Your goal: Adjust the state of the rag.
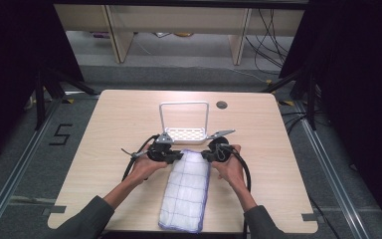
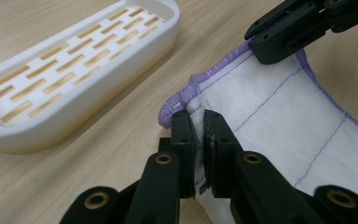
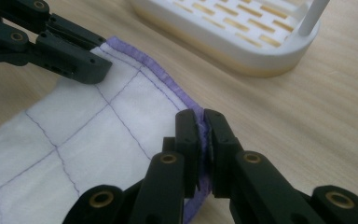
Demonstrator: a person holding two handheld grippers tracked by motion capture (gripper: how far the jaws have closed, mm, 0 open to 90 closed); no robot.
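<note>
Both grippers, left (image 2: 199, 122) and right (image 3: 202, 122), had jaws pinching the cloth's (image 1: 186, 186) far corners; next likely needed an even, synchronized lift.

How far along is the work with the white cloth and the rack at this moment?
Done: the cloth lies folded into a long strip on the table. In hand: the left gripper and right gripper each pinch a far corner, jaws shut on the purple hem. Left: the cloth is not yet lifted; the white rack just beyond is bare, probably its destination.
</note>
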